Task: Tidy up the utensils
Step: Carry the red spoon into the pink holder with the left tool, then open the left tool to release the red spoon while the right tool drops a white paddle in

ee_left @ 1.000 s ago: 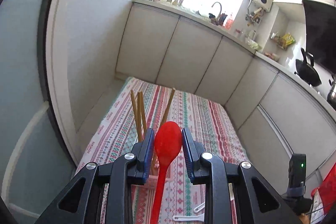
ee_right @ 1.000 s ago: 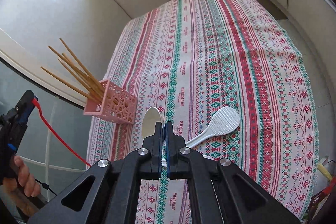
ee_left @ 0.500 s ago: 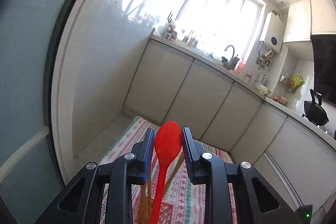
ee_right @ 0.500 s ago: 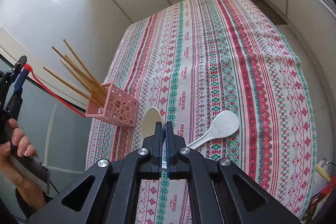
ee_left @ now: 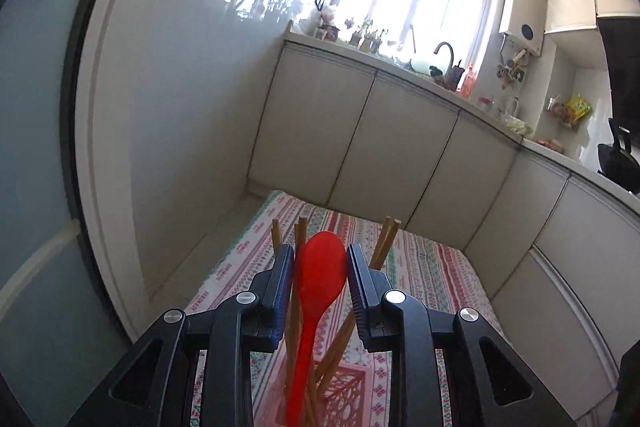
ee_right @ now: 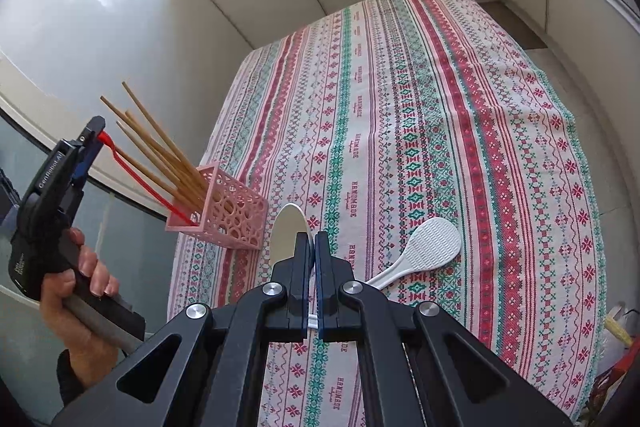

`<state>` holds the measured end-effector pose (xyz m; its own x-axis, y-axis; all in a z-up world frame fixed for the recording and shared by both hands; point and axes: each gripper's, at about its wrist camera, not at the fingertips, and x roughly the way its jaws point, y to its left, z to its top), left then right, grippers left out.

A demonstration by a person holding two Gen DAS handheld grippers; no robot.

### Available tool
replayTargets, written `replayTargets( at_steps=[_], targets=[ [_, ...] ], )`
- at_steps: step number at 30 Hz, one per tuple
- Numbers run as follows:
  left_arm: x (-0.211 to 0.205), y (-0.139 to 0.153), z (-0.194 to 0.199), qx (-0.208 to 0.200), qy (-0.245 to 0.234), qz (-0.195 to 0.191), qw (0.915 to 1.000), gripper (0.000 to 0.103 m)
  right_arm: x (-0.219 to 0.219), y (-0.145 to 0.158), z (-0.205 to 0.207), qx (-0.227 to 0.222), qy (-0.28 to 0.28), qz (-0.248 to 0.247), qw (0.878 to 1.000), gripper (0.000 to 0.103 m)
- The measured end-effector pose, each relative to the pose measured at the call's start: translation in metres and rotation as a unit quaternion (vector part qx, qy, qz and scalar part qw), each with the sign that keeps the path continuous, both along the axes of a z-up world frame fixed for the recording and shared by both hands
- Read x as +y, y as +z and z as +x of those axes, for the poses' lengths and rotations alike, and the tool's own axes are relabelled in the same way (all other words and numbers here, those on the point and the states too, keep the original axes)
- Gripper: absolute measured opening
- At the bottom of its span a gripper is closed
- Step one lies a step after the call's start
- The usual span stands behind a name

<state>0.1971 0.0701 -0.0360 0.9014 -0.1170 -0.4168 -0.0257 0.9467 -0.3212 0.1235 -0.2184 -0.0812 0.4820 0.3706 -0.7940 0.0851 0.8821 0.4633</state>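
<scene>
Between left gripper (ee_left: pixel 320 267) pads: red spoon (ee_left: pixel 318 277), handle in pink holder (ee_right: pixel 224 213).

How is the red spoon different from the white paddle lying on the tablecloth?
The red spoon is held up by the left gripper, its handle already inside the pink holder; the white paddle lies flat on the tablecloth, untouched. The spoon's head looks smooth, while the paddle's is covered in tiny bumps. Both are long-handled utensils with rounded heads.
</scene>
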Motion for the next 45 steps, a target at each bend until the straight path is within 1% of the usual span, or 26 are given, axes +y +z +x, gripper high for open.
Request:
replayTargets(
  at_steps=[2,4,6,8,10,12,13,14,16,19,21,23,25,29,32,36,40,45],
  targets=[
    [0.001,-0.002,0.001,0.012,0.001,-0.005,0.9999,0.030,-0.002,0.003,-0.001,-0.005,-0.007,-0.001,1.000,0.002],
    [0.002,-0.003,0.002,0.028,-0.006,-0.013,0.9995,0.039,-0.004,0.007,-0.002,-0.012,-0.015,-0.001,1.000,0.002],
    [0.003,-0.003,0.002,0.049,-0.007,-0.015,0.9987,0.044,-0.005,0.011,-0.003,-0.020,-0.021,-0.002,1.000,0.002],
    [0.004,-0.002,0.000,0.069,-0.006,-0.012,0.9975,0.046,-0.005,0.016,-0.003,-0.030,-0.027,-0.004,0.999,0.002],
    [0.005,-0.002,-0.004,0.087,-0.011,-0.010,0.9961,0.055,-0.003,0.022,-0.003,-0.042,-0.031,-0.008,0.999,0.002],
    [0.007,-0.001,-0.010,0.111,-0.007,0.004,0.9938,0.057,0.000,0.028,-0.002,-0.054,-0.034,-0.016,0.998,0.002],
    [0.009,-0.002,-0.014,0.121,-0.008,0.008,0.9926,0.060,0.002,0.031,-0.002,-0.062,-0.037,-0.022,0.997,0.002],
    [0.011,-0.002,-0.018,0.135,-0.007,0.014,0.9907,0.063,0.004,0.034,-0.002,-0.069,-0.039,-0.026,0.997,0.002],
    [0.018,-0.005,-0.025,0.159,-0.003,0.016,0.9871,0.072,0.009,0.040,0.000,-0.082,-0.042,-0.030,0.995,0.002],
    [0.025,-0.012,-0.032,0.205,0.004,0.031,0.9783,0.080,0.018,0.049,0.003,-0.103,-0.047,-0.036,0.993,0.002],
    [0.027,-0.020,-0.037,0.233,0.001,0.048,0.9714,0.083,0.025,0.057,0.006,-0.120,-0.052,-0.041,0.991,0.002],
    [0.027,-0.029,-0.040,0.259,-0.003,0.061,0.9639,0.084,0.033,0.065,0.009,-0.140,-0.056,-0.053,0.987,0.002],
    [0.030,-0.039,-0.039,0.280,-0.007,0.067,0.9576,0.084,0.044,0.072,0.012,-0.159,-0.056,-0.064,0.984,0.002],
    [0.037,-0.055,-0.040,0.304,-0.017,0.072,0.9499,0.084,0.072,0.087,0.025,-0.191,-0.042,-0.093,0.976,0.002],
    [0.040,-0.064,-0.033,0.320,-0.025,0.073,0.9443,0.084,0.099,0.092,0.034,-0.220,-0.022,-0.137,0.966,0.002],
    [0.047,-0.069,-0.029,0.327,-0.028,0.056,0.9428,0.084,0.140,0.086,0.049,-0.237,0.015,-0.201,0.950,0.002],
    [0.051,-0.065,-0.028,0.322,-0.034,0.048,0.9450,0.084,0.170,0.070,0.059,-0.244,0.045,-0.267,0.931,0.002],
    [0.053,-0.068,-0.026,0.328,-0.036,0.044,0.9428,0.084,0.188,0.053,0.067,-0.249,0.068,-0.301,0.918,0.002]
  ],
)
